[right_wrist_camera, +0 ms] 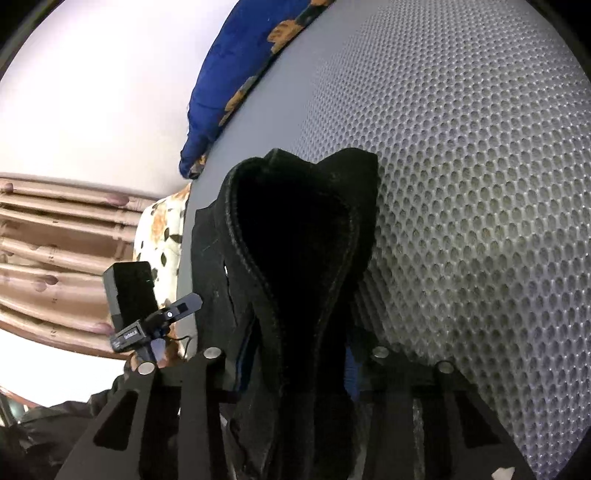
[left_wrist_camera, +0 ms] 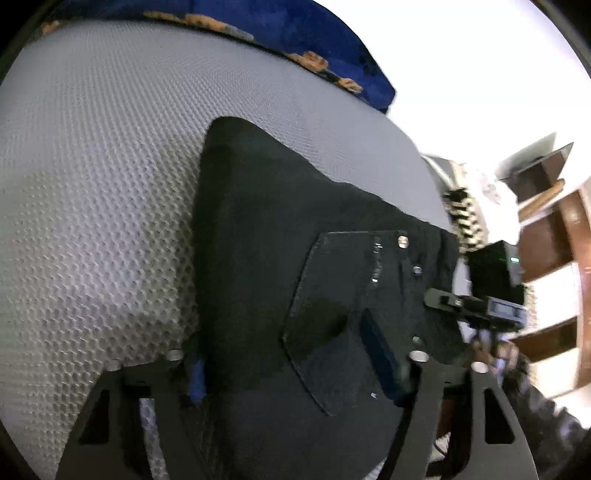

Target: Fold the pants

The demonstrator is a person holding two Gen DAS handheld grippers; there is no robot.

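Note:
Black pants (left_wrist_camera: 258,221) lie on a grey honeycomb mattress (left_wrist_camera: 92,184). My left gripper (left_wrist_camera: 288,369) stands over their near end. The cloth fills the gap between its blue pads (left_wrist_camera: 195,380), and the pads' inner faces still show. A flat black plate (left_wrist_camera: 332,280) of the right tool stands over the cloth just ahead. In the right wrist view a thick doubled fold of the pants (right_wrist_camera: 295,229) rises out of my right gripper (right_wrist_camera: 295,358). That gripper is shut on the fold, with only slivers of its pads showing.
A blue patterned blanket (left_wrist_camera: 295,29) lies along the mattress's far edge. Wooden shelves (left_wrist_camera: 546,240) stand beyond the bed on the right. In the right wrist view a floral cloth (right_wrist_camera: 162,229) and a pinkish curtain (right_wrist_camera: 55,240) lie past the mattress edge (right_wrist_camera: 480,221).

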